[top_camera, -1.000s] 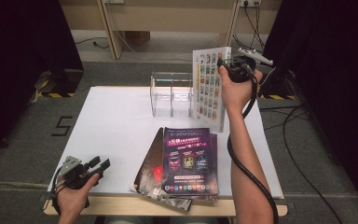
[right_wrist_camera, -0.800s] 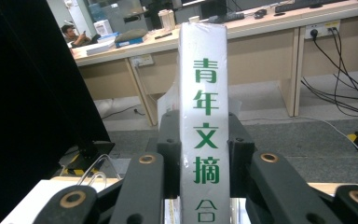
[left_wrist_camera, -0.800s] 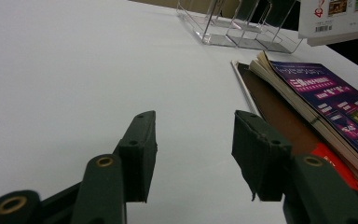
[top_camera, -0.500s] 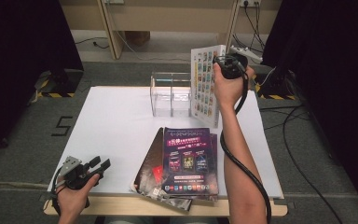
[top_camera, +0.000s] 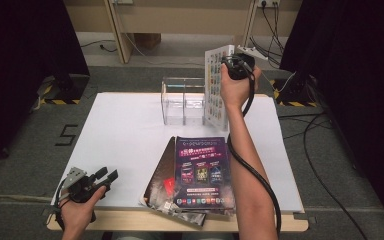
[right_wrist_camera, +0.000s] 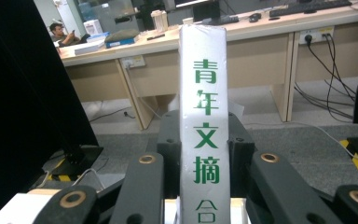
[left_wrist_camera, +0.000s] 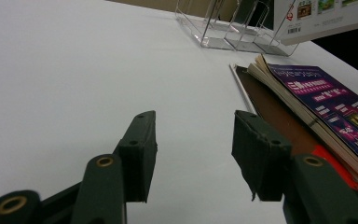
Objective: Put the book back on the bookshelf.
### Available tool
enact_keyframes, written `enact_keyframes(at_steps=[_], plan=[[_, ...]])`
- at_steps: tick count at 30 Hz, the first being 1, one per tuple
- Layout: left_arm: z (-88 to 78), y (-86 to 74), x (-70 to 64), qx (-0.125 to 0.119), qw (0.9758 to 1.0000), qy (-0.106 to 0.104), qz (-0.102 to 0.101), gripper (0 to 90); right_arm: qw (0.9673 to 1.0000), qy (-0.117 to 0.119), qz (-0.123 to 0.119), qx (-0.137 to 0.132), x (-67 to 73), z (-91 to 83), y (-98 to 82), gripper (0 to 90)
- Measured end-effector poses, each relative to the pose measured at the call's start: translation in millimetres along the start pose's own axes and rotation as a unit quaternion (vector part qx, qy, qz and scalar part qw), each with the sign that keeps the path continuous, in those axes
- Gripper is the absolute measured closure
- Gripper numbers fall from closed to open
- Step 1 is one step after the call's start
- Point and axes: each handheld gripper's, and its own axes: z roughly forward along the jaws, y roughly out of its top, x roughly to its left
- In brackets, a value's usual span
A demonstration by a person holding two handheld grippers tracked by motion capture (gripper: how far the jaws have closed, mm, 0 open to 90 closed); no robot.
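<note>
A: Bench (top_camera: pixel 130 135) first, since it's the biggest thing: a white sheet across the middle of the high view, with a wooden edge along the bottom of the frame.

B: And what lies on it?

A: A stack of magazines (top_camera: pixel 200 175) lies flat in the lower middle. The top one has a purple cover. In the left gripper view, the stack runs down the right edge.

B: Where's the book you carry?

A: Your book (top_camera: pixel 216 82) stands upright in the upper middle of the high view, above the far edge of the bench. It is just to the right of the clear acrylic rack (top_camera: pixel 184 100). I cannot tell whether its lower edge touches the bench. In the right gripper view, its white spine with green characters rises through the centre of the frame.

B: So your right tool is gripping it?

A: Yes. Your right tool (top_camera: pixel 236 64) is clenched on the book near its top. In the right gripper view, one black jaw presses on each side of the spine.

B: And your left tool?

A: Your left tool (top_camera: pixel 106 176) sits in the lower left of the high view, low over the near corner of the bench. It is released: the jaws stand apart with only bare white surface between them, well apart from the rack.
</note>
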Motion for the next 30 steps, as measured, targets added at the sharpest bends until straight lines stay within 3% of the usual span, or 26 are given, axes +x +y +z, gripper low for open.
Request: enact_keyframes(at_steps=[6,14,17,23,30], plan=[[-1.1,-0.7,1.0,-0.001,1.0,-0.001,-0.002,49.3,0.9999,-0.004,-0.009,0.003,2.0,14.9,-14.2,73.8],[-1.2,-1.4,0.7,-0.004,1.0,-0.001,-0.003,49.3,0.9998,-0.006,-0.018,-0.01,4.6,10.8,-22.5,73.6],[-1.7,-2.8,0.8,-0.001,1.0,-0.001,-0.001,49.3,0.9995,-0.001,-0.02,-0.023,3.0,-4.3,-31.9,73.2],[-0.5,-3.4,-1.4,-0.001,1.0,-0.004,-0.002,49.3,0.9994,0.01,-0.022,-0.024,-0.1,-28.6,-48.8,72.7],[0.2,-4.3,-2.8,0.002,1.0,-0.006,-0.001,49.3,0.9995,0.019,-0.025,-0.01,-3.0,-56.9,-58.0,72.0]])
